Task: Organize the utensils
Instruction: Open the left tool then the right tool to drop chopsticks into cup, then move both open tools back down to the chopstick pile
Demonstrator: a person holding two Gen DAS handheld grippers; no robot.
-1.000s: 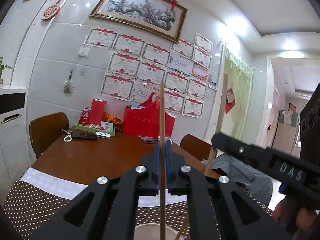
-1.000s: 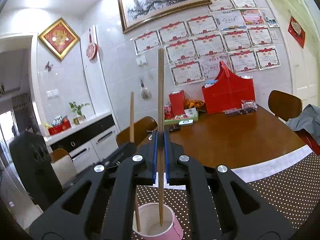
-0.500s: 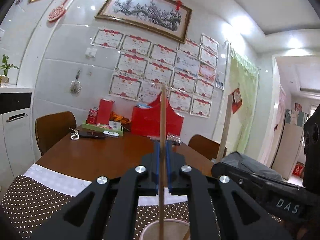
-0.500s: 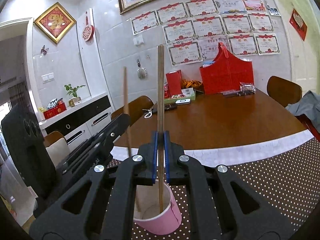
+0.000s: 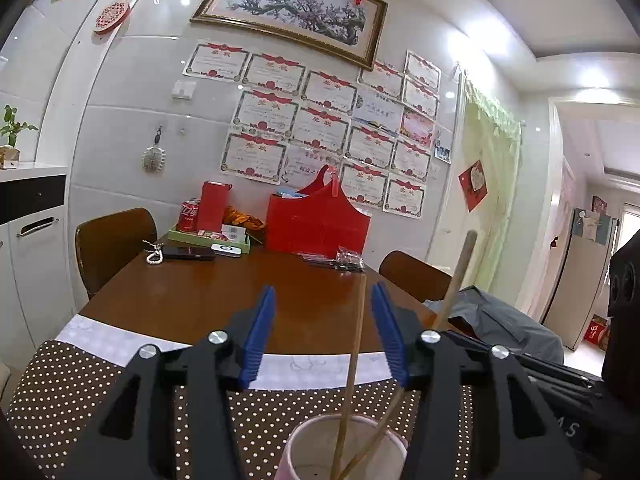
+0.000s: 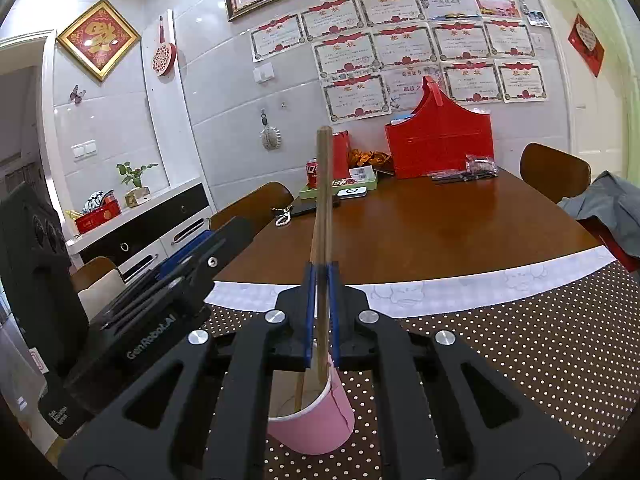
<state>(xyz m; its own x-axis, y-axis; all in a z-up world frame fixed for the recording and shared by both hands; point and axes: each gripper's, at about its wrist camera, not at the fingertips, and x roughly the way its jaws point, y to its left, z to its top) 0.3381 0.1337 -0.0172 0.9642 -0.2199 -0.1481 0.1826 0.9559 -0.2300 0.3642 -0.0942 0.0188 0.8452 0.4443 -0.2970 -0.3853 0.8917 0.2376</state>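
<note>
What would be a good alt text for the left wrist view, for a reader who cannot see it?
The left gripper, its blue-padded jaws just opened, frames a chopstick leaning free in a pink cup on a dotted mat. A second chopstick slants in from the right; behind, a wooden table holds a red basket.

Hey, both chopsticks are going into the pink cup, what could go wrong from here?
1. The right gripper is shut on its chopstick, whose tip is in the cup; pushing sideways might tip the light cup.
2. The left gripper has just been opening, and its chopstick leans loose between the pads; pulling back carelessly may catch it and drag it out.
</note>
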